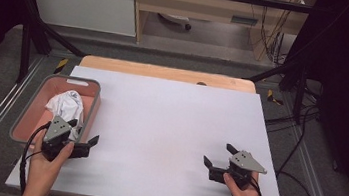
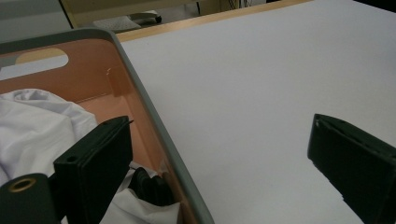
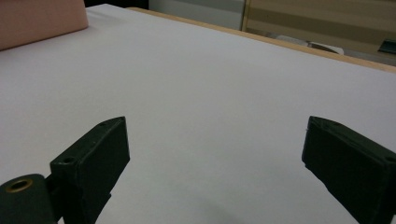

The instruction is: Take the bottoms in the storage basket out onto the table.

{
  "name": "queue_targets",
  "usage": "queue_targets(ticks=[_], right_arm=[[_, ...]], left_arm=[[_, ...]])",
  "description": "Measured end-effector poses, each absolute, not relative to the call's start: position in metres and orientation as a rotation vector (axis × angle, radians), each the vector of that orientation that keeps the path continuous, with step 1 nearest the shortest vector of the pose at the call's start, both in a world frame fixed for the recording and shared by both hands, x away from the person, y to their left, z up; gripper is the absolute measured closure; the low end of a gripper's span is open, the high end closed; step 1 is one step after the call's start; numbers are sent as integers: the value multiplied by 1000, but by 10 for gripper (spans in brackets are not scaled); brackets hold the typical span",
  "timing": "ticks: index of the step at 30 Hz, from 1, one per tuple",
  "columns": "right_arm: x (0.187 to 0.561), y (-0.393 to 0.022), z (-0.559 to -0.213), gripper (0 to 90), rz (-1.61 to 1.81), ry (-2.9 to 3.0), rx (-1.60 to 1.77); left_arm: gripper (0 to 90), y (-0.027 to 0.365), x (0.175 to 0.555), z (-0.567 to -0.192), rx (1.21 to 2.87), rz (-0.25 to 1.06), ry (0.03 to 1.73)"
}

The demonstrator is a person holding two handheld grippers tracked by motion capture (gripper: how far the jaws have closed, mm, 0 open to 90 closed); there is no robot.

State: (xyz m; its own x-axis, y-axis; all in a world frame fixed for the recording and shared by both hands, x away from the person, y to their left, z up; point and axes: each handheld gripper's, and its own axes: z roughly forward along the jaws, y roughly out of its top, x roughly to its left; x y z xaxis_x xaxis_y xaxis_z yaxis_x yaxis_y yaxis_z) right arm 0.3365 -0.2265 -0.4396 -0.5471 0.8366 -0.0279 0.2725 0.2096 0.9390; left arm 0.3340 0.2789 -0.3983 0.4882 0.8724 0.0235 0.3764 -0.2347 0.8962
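A pink basket with a grey rim (image 1: 91, 113) stands at the table's left edge and holds a crumpled white cloth (image 1: 67, 105). My left gripper (image 1: 84, 133) is open at the basket's near right corner. In the left gripper view, the left gripper (image 2: 219, 158) straddles the basket's rim (image 2: 154, 121): one jaw hangs over the white cloth (image 2: 37, 130), the other over the table. My right gripper (image 1: 219, 155) is open low over the table's right front part. In the right gripper view, the right gripper (image 3: 215, 158) has nothing between its jaws.
A white sheet (image 1: 170, 112) covers the wooden table, whose far edge (image 1: 165, 72) shows. Something small and dark (image 2: 149, 186) lies beside the cloth in the basket. The basket's pink wall (image 3: 42, 18) is far off in the right gripper view. Cables (image 1: 303, 144) run along the floor on the right.
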Motion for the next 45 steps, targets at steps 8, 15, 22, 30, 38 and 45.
queue_targets(ticks=[8, 15, 22, 30, 38, 45], right_arm=[[335, -225, -441, 74, 1318, 1955, 1040], [335, -226, -439, 74, 1334, 1944, 1039], [331, -223, -438, 71, 1327, 1955, 1020], [332, -222, -438, 69, 1328, 1961, 1011], [330, -220, -437, 64, 1327, 1963, 1000], [332, -218, -437, 65, 1328, 1956, 1018]], left_arm=[[57, 277, 333, -396, 1804, 632, 991], [63, 275, 333, -394, 1790, 578, 1012], [59, 274, 332, -391, 1797, 599, 1010], [58, 278, 333, -382, 1792, 634, 1024], [48, 284, 336, -368, 1775, 684, 1043], [46, 289, 337, -365, 1768, 667, 1055]])
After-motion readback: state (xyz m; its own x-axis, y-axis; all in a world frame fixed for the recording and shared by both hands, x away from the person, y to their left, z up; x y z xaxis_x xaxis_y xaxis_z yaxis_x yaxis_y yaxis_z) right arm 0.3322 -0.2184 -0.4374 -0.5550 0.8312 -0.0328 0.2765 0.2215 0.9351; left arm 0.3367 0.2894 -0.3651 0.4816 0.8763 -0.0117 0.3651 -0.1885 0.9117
